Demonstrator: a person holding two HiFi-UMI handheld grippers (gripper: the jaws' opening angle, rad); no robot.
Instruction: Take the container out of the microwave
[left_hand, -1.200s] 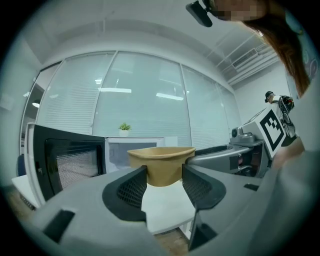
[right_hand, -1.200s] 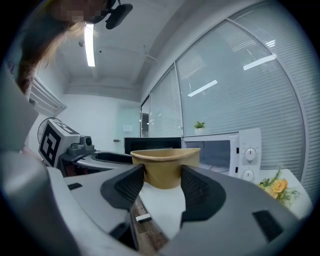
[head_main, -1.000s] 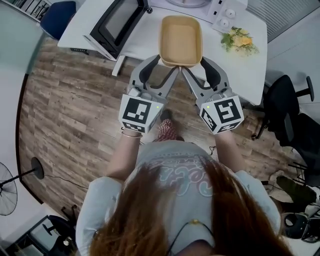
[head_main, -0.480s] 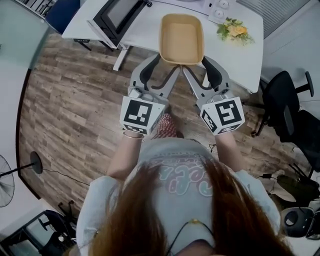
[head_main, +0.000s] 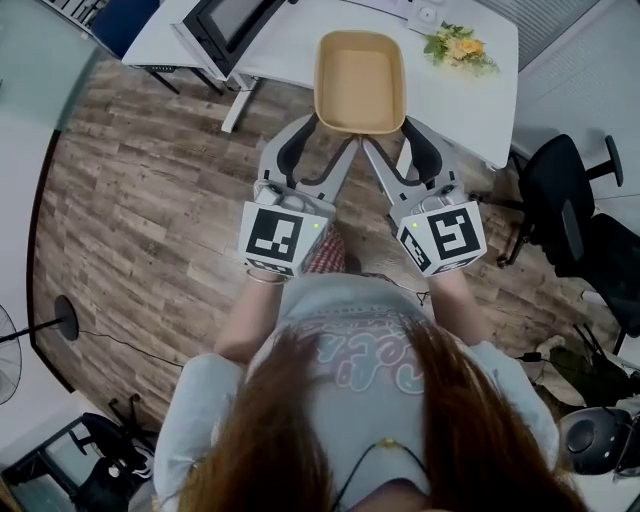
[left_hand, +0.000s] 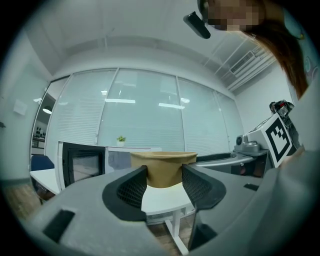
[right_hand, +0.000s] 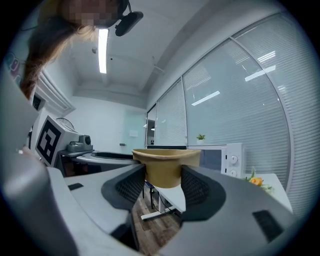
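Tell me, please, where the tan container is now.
In the head view the container is top centre, held by the left gripper and right gripper over the white table, between the microwave and the flowers.

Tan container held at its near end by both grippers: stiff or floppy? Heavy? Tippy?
Probably light: the container looks empty and thin-walled, like moulded pulp. Likely a bit flexible, so its wall may dent where the left gripper and right gripper pinch it. Both grip the near end only, so the far end might droop.
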